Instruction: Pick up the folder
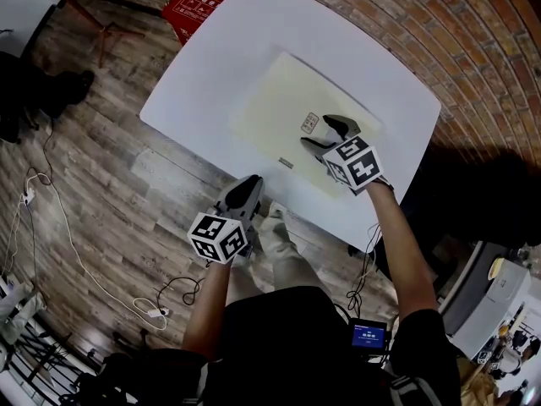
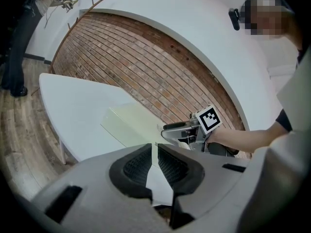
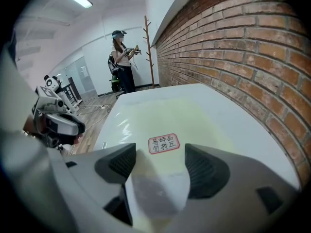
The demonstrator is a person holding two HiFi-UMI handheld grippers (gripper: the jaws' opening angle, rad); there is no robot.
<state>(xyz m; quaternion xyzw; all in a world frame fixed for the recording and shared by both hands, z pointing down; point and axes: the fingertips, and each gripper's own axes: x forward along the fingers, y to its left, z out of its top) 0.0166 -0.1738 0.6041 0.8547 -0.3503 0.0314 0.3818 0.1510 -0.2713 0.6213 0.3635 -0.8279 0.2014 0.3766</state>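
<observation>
**Right gripper poised over folder, left waits off the table**

A pale yellow folder (image 1: 287, 100) lies flat on the white table (image 1: 211, 66), toward the right end of the tabletop. Its long axis appears to run parallel to the table's long edges. A red-bordered label (image 3: 164, 143) sits near the folder's near edge.

The right gripper (image 1: 324, 134) tilts down over that edge, jaws spread wide with nothing clasped. From its own view the label shows between the two pads. Whether they touch the sheet cannot be told.

The left gripper (image 1: 245, 184) hangs beyond the table's near edge, over the wooden floor (image 1: 101, 193), jaws pressed together and empty.

The right hand is plainly the nearer. The folder lies directly beneath and ahead of it, so the pick likely falls to that hand at the near edge.
</observation>
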